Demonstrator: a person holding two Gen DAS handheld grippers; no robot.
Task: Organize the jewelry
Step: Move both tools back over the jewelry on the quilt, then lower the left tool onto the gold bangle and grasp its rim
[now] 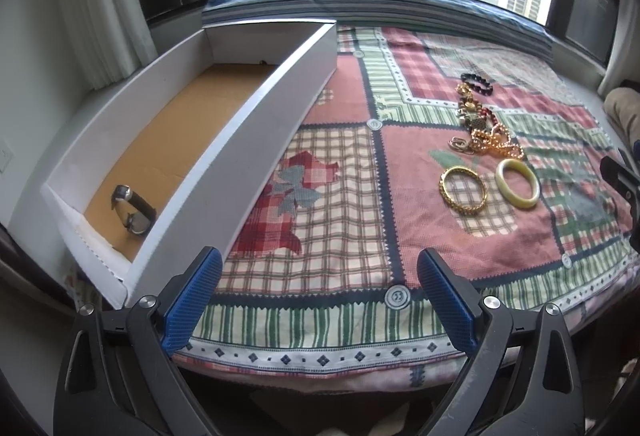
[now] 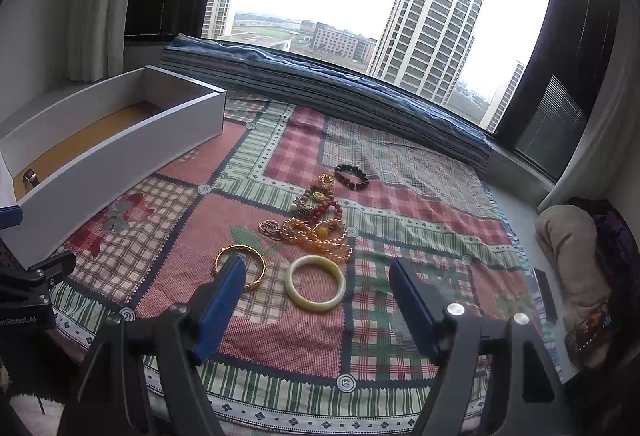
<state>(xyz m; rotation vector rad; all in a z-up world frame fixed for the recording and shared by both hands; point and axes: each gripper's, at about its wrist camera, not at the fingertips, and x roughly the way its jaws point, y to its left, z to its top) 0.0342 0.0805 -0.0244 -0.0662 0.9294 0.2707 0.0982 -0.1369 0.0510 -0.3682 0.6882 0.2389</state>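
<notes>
Both the left gripper (image 1: 320,300) and right gripper (image 2: 318,300) gape empty, and only the left view shows the box's (image 1: 256,139) wristwatch (image 1: 134,209) whole, perhaps lying sideways.

The right gripper's (image 2: 316,300) near-side blue pad (image 2: 224,300) covers part of the gold bangle (image 2: 256,268), so its near rim is lost in the right wrist view. The white box (image 2: 120,151) runs off the left edge there, and its front wall hides all but a sliver of the wristwatch (image 2: 30,177). From the left wrist view the watch (image 1: 134,209) lies clear, though its dial faces away and cannot be read. The tangle of beads and chains (image 1: 484,131) overlaps too tightly to count separate pieces. At the right edge, a beige bundle (image 2: 568,260) is cut off; what it is, no telling.
</notes>
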